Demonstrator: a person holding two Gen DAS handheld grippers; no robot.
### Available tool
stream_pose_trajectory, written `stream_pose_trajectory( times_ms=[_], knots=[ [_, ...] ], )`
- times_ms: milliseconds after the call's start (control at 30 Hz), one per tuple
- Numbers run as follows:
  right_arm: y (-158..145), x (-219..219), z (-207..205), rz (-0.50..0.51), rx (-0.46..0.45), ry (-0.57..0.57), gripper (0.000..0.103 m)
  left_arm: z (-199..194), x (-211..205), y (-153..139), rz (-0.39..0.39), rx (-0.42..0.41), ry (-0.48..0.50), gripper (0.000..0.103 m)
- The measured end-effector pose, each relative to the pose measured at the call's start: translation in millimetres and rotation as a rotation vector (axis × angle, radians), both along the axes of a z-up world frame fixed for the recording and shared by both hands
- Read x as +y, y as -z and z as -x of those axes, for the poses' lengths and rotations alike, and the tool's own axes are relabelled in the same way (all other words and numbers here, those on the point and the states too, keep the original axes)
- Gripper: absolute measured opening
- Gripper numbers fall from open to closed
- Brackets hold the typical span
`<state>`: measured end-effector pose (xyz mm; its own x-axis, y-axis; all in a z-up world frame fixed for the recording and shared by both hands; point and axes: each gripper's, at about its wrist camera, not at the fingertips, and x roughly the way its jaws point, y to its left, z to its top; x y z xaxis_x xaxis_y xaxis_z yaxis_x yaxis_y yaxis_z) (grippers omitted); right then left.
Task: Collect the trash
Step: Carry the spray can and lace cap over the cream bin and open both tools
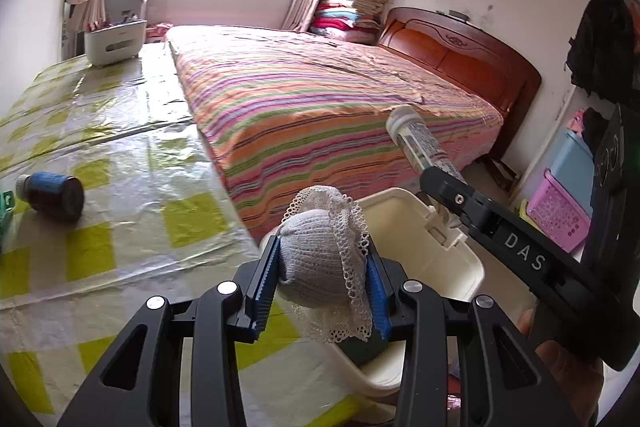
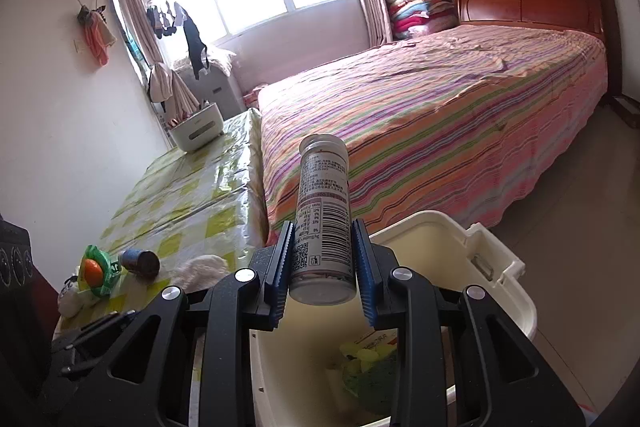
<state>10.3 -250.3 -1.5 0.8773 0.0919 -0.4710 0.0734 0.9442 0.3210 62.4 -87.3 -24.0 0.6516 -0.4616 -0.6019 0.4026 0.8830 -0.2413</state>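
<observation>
So we've got a rolled-up lacy sock (image 1: 320, 259) clamped in the left gripper (image 1: 320, 279) and a labelled tube (image 2: 324, 227) pinched in the right gripper (image 2: 324, 267), both right over the cream bin (image 2: 500, 267). Our worry: the sock hangs at the bin's table-side rim, so letting go here could drop it outside. The tube sticks far forward and could tip out over the wall. A brown bottle (image 1: 52, 193) lies on the checked table (image 1: 132, 163).
</observation>
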Motion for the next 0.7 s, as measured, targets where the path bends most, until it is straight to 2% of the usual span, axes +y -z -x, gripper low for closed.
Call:
stream_pose_trajectory(
  times_ms=[133,167,200,333,700],
  knots=[
    [1,-2,1,0.001,0.008,0.016,0.030,1,-12,4,-0.007,0.009,0.019,0.039],
    [2,-3,1,0.000,0.015,0.020,0.038,0,-13,6,-0.013,0.012,0.019,0.039],
    [4,-5,1,-0.003,0.021,0.031,0.052,-1,-14,8,-0.020,0.016,0.018,0.039],
    [1,-9,4,-0.027,0.002,0.047,0.070,-2,-16,8,-0.024,0.020,0.019,0.039],
    [0,-22,12,-0.070,-0.022,0.070,0.071,-1,-28,11,-0.024,0.029,0.037,0.039]
  ],
)
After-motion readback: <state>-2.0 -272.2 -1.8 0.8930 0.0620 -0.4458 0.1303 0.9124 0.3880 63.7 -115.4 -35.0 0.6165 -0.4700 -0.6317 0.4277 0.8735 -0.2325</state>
